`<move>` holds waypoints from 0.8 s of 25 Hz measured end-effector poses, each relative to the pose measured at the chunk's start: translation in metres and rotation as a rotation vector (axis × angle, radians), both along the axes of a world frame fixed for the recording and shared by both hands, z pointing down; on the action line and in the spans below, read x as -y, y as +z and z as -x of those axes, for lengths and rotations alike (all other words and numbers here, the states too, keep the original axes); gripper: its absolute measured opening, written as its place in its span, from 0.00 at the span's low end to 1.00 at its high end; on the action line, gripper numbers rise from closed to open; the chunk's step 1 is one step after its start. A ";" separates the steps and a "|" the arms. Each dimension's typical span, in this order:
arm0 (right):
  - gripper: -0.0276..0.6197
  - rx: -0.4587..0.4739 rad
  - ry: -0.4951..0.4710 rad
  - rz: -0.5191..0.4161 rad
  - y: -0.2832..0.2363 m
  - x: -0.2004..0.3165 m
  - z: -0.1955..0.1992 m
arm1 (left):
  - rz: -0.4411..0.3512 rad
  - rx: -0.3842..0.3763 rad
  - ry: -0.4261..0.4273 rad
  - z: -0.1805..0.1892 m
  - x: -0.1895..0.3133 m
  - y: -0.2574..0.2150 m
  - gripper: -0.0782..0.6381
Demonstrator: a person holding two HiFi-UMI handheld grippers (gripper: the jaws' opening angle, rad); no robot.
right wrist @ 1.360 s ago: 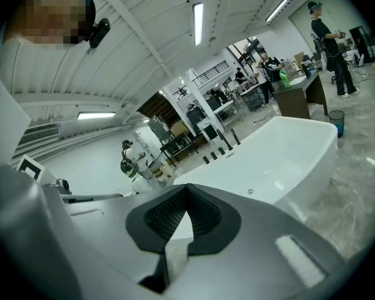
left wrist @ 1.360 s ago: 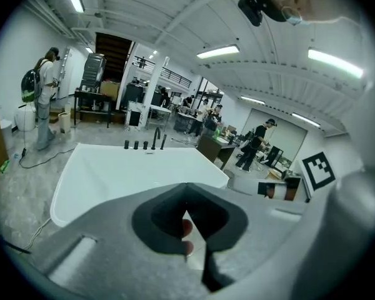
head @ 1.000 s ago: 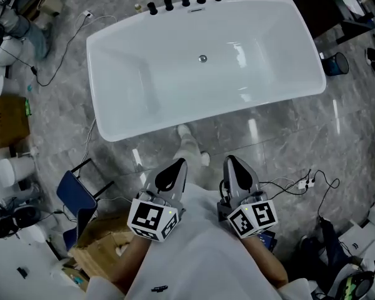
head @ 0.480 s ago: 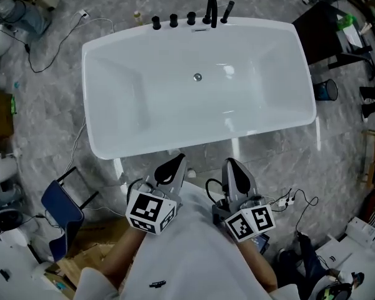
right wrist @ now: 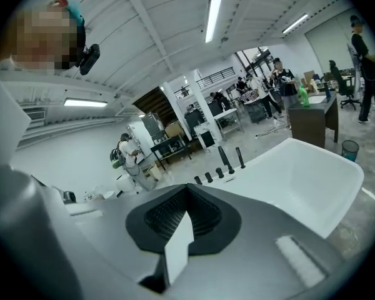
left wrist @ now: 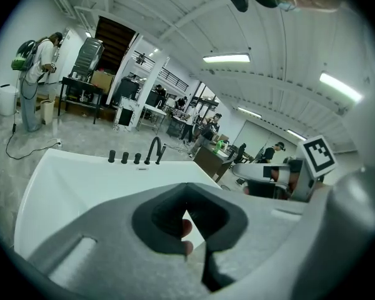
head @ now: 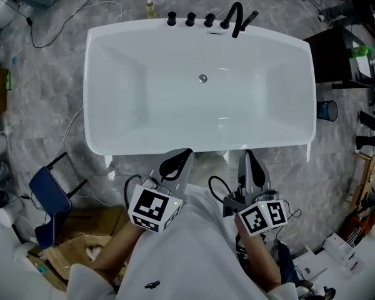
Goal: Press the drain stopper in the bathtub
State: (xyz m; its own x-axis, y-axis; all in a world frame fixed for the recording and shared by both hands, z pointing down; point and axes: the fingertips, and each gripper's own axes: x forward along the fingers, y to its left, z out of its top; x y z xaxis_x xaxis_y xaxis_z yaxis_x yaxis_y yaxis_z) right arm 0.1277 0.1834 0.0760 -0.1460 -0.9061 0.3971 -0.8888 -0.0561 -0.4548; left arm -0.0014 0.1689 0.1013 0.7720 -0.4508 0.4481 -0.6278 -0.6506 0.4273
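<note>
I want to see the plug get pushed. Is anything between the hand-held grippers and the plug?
Nothing lies in the tub around the stopper. The left hand-held gripper and right hand-held gripper are outside it, by its near rim, so only that wall must be reached over.

White shirt (head: 194,255), apparently; grey left claw (head: 183,155)

The bathtub (head: 131,99) is glossy, smooth white, its drain stopper (head: 203,78) shiny metal, the taps (head: 190,19) matt black, and the floor (head: 47,86) polished grey marble-look stone.
</note>
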 end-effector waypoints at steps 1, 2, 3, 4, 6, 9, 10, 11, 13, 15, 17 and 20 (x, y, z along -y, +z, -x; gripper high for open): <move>0.03 -0.002 -0.022 0.001 0.001 0.008 -0.002 | 0.003 -0.002 -0.013 -0.002 0.004 0.001 0.11; 0.03 -0.004 -0.043 0.001 0.002 0.017 -0.004 | 0.003 -0.003 -0.028 -0.004 0.009 0.001 0.11; 0.03 -0.006 -0.063 0.003 0.004 0.025 -0.006 | 0.003 -0.003 -0.044 -0.005 0.012 0.002 0.11; 0.03 -0.008 -0.084 0.009 0.006 0.032 -0.008 | 0.005 -0.002 -0.061 -0.008 0.015 0.004 0.11; 0.03 -0.013 -0.132 0.024 0.010 0.043 -0.014 | 0.014 0.006 -0.090 -0.017 0.019 0.008 0.11; 0.03 -0.010 -0.232 0.035 0.015 0.066 -0.023 | 0.026 0.056 -0.118 -0.035 0.033 0.021 0.11; 0.03 -0.008 -0.269 0.041 0.017 0.073 -0.025 | 0.035 0.075 -0.128 -0.040 0.037 0.026 0.11; 0.03 -0.008 -0.307 0.048 0.021 0.080 -0.027 | 0.045 0.088 -0.138 -0.045 0.039 0.030 0.11; 0.03 -0.019 -0.372 0.066 0.032 0.094 -0.034 | 0.060 0.107 -0.161 -0.056 0.047 0.039 0.11; 0.03 -0.040 -0.414 0.082 0.046 0.109 -0.044 | 0.066 0.118 -0.180 -0.070 0.057 0.046 0.11; 0.03 -0.057 -0.433 0.092 0.061 0.121 -0.054 | 0.076 0.124 -0.193 -0.082 0.063 0.053 0.11; 0.03 -0.050 -0.436 0.108 0.086 0.141 -0.068 | 0.085 0.140 -0.207 -0.096 0.074 0.072 0.11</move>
State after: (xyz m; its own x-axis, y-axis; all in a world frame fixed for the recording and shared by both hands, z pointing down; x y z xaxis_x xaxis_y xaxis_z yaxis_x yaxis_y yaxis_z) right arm 0.1958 0.0420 0.1620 -0.4831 -0.7171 0.5024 -0.8606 0.2832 -0.4232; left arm 0.0944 0.0945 0.1728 0.5950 -0.5492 0.5868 -0.8008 -0.4673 0.3746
